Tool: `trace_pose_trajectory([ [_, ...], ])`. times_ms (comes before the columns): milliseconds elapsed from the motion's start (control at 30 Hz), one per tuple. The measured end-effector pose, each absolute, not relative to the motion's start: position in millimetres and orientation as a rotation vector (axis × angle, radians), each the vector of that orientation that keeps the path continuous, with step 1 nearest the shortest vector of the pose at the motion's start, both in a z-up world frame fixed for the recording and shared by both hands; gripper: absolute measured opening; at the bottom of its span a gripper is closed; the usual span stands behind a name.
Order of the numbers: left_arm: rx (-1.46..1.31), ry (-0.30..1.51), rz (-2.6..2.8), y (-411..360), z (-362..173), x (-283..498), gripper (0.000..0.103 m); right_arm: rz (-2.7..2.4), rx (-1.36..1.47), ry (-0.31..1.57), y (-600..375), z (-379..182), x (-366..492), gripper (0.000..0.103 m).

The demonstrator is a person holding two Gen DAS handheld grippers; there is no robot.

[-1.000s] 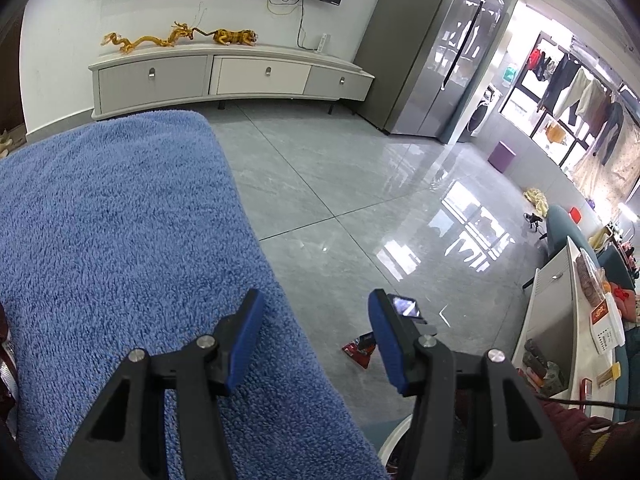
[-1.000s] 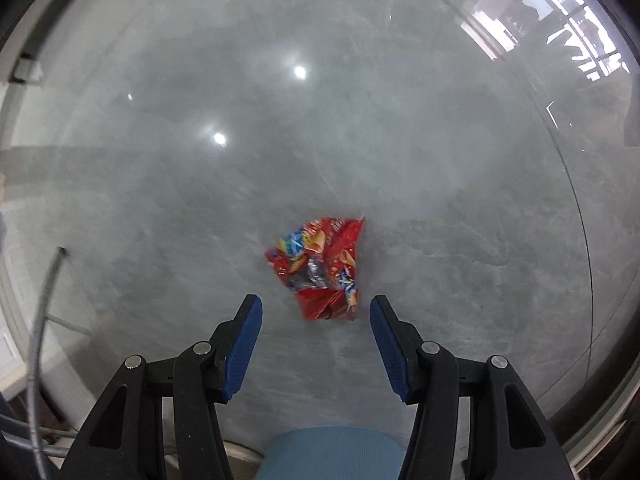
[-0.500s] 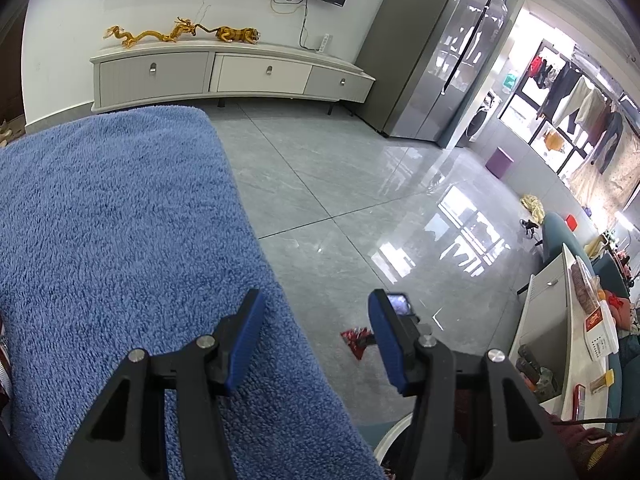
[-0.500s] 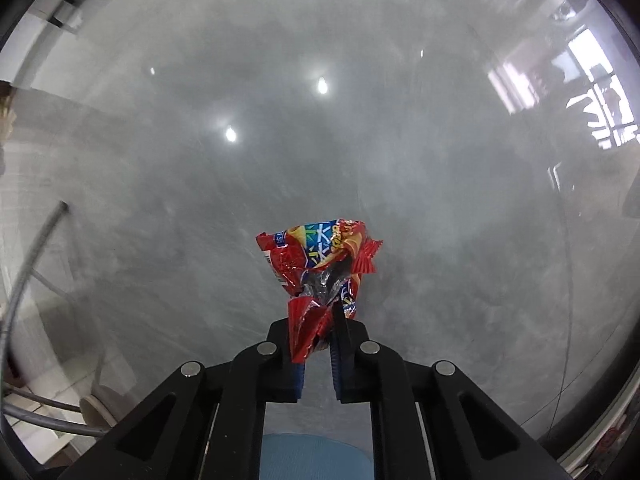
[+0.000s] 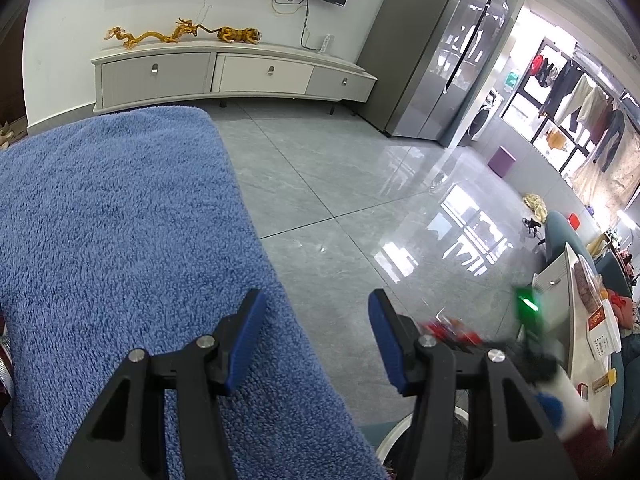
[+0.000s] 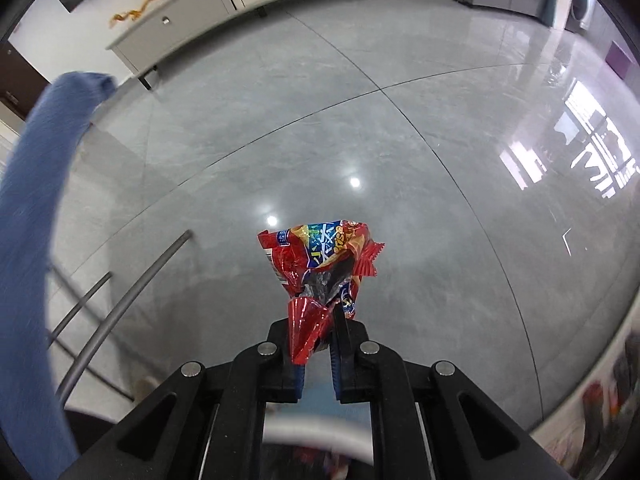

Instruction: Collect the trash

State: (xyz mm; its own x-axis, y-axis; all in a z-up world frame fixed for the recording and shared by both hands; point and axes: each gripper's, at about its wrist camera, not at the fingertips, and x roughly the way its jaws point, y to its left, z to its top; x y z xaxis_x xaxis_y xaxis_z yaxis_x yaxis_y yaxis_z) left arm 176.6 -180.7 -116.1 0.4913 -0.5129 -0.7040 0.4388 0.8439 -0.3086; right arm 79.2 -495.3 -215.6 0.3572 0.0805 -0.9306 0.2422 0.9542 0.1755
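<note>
The right gripper [image 6: 316, 340] pinches a crumpled red wrapper [image 6: 322, 266] in its jaws above the grey floor [image 6: 360, 128]. The left gripper [image 5: 316, 340] hangs with jaws spread, empty, beside a blue towel [image 5: 120, 240].

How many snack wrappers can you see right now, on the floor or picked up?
1. The red snack wrapper is pinched in the right gripper, lifted clear of the grey floor. None shows on the floor; the blue towel may hide others.

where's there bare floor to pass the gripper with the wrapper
Bare grey floor runs from the blue towel to the TV cabinet and fridge. It's crowded along the white table on the right. The right gripper holds the wrapper.
</note>
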Motion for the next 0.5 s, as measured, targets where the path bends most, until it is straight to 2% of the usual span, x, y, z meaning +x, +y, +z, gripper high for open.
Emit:
trace_pose_trajectory([
  [200,-0.066,0.882,-0.569,-187,-115,175,0.052,-0.187,0.401,1.186,-478,-218,-15,0.015],
  [267,-0.062,0.878,-0.561,-187,-114,174,0.052,-0.203,0.478,1.153,-469,-225,-39,0.027],
  [500,-0.073,0.874,-0.540,-182,-114,171,0.052,-0.250,0.708,0.985,-447,-274,-103,0.029],
])
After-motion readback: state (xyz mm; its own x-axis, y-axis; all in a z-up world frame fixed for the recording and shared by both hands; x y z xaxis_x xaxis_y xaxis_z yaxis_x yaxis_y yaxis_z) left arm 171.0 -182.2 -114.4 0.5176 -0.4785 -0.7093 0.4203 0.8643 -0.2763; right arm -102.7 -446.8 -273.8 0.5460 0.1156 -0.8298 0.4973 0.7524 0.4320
